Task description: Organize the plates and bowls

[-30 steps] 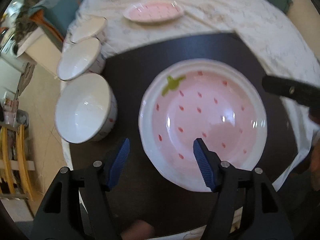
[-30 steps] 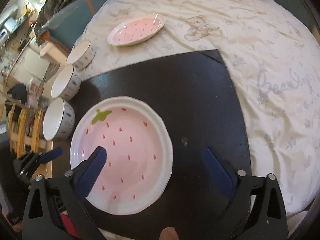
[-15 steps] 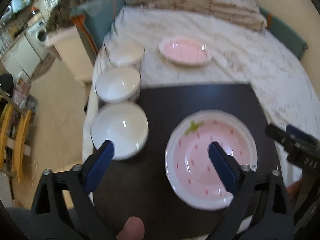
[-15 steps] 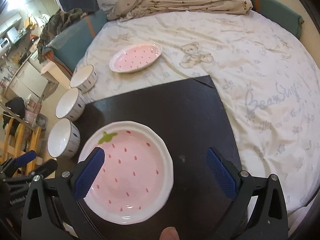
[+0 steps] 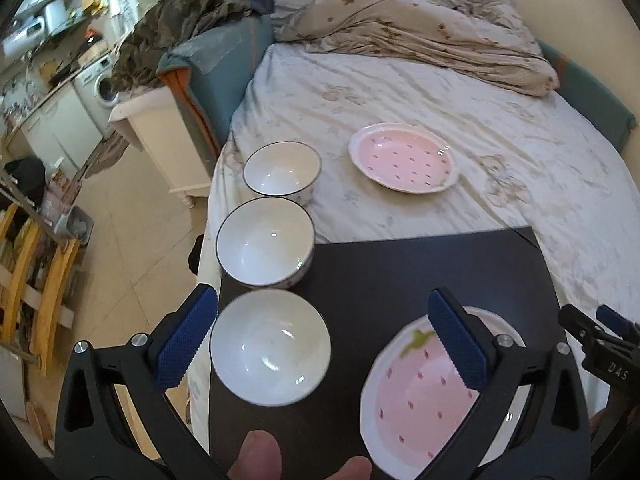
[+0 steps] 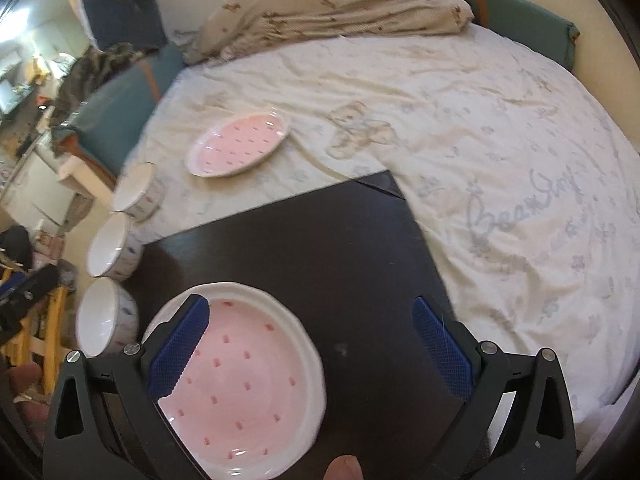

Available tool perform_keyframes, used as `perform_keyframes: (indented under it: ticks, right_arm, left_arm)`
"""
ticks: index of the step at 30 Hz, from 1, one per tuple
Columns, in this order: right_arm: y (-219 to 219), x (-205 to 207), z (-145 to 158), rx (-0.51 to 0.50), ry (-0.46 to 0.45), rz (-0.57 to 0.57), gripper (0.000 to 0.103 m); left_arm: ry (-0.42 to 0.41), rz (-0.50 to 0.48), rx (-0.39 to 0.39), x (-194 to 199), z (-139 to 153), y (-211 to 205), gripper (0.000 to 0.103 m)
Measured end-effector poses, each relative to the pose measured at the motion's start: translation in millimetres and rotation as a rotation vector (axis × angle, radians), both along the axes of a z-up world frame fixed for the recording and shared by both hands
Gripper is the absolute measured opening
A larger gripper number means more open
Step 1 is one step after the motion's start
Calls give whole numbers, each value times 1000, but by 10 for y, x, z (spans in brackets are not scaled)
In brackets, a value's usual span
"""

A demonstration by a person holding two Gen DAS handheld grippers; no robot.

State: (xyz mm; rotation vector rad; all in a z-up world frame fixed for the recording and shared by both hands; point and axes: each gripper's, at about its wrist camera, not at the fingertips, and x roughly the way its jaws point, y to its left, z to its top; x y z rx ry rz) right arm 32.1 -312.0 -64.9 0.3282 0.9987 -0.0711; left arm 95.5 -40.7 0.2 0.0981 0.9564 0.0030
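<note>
Meanwhile, both handheld grippers hung released and empty above a black board (image 5: 400, 264) laid across the near end of a bed (image 5: 520, 168), with sorting of the crockery apparently only partly done. The left gripper (image 5: 324, 340) hovered with its blue fingers (image 5: 184, 336) spread wide, the nearest bowl (image 5: 270, 354) lying between them in that view though untouched. The right gripper (image 6: 310, 344) likewise stood agape over the board, its left finger (image 6: 178, 344) overlapping the rim of the strawberry plate (image 6: 244, 380) without visibly gripping it.

That strawberry plate sat flat on the board's near portion, right of the nearest bowl and just apart from it. Two further bowls, a middle bowl (image 5: 265, 253) at the board's far left corner and a far bowl (image 5: 282, 173) on the bedsheet, ran away from the camera in a line along the bed's left edge, the middle bowl and far bowl nearly touching. A second pink plate (image 5: 404, 158) lay alone on the sheet, well apart from the board, to the right of the far bowl.

Judging by the layout, the board served as the firm collecting surface, since soft bedding would let crockery tip; the outlying plate and the bowls probably remained to be gathered or stacked. A rumpled quilt (image 5: 420, 32) filled the bed's far end.
</note>
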Motion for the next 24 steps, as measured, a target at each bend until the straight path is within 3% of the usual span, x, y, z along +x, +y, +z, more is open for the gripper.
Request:
perform_keyframes:
  ticks: [5, 9, 13, 17, 24]
  right_arm:
    - [-53, 316, -22, 15, 26, -38, 103]
    - [-29, 811, -117, 53, 122, 13, 103]
    - [-15, 1254, -138, 105, 95, 48, 103]
    - [-14, 1745, -274, 260, 98, 72, 101]
    - [11, 2548, -847, 484, 196, 28, 43]
  left_arm:
    - [71, 27, -70, 406, -62, 146, 103]
    - [98, 28, -51, 695, -108, 166, 103]
    - [88, 14, -75, 829, -134, 234, 103]
    - [129, 22, -125, 921, -213, 338, 103]
    - [211, 54, -141, 1129, -383, 448, 103]
